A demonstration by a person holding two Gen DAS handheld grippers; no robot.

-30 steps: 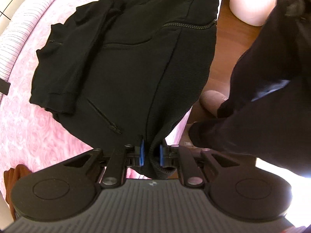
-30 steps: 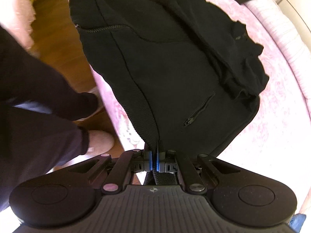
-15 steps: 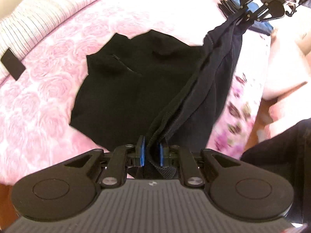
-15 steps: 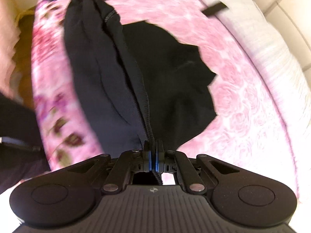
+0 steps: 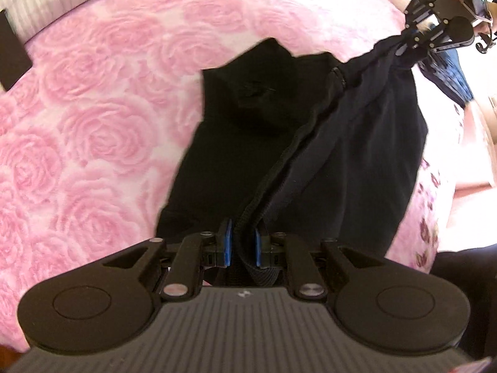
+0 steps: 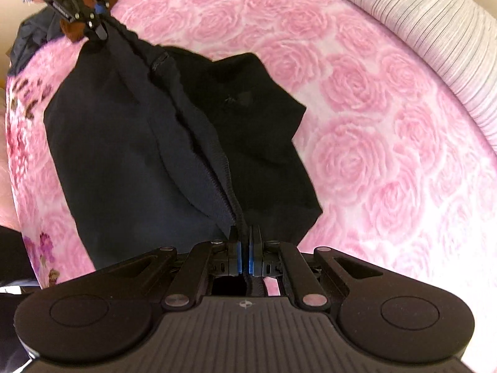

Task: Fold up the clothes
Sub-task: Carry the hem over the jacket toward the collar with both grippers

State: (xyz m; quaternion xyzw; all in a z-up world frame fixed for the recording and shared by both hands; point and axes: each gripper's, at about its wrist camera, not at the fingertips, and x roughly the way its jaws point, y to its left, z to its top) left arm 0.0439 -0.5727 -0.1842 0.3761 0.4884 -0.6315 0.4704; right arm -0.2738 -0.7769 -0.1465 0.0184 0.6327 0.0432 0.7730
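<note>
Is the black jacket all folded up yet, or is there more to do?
Not yet. One part of the black jacket already lies on the pink bedspread. The left hand-held gripper and right hand-held gripper each pinch its edge, lifted between them. Laying that half over and smoothing remains.

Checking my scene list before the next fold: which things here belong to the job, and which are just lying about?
In the job:
- black jacket
- left gripper, shut on its hem
- right gripper, shut on its hem
- pink rose bedspread

Lying about:
- brown cloth
- dark blue garment
- striped bolster
</note>
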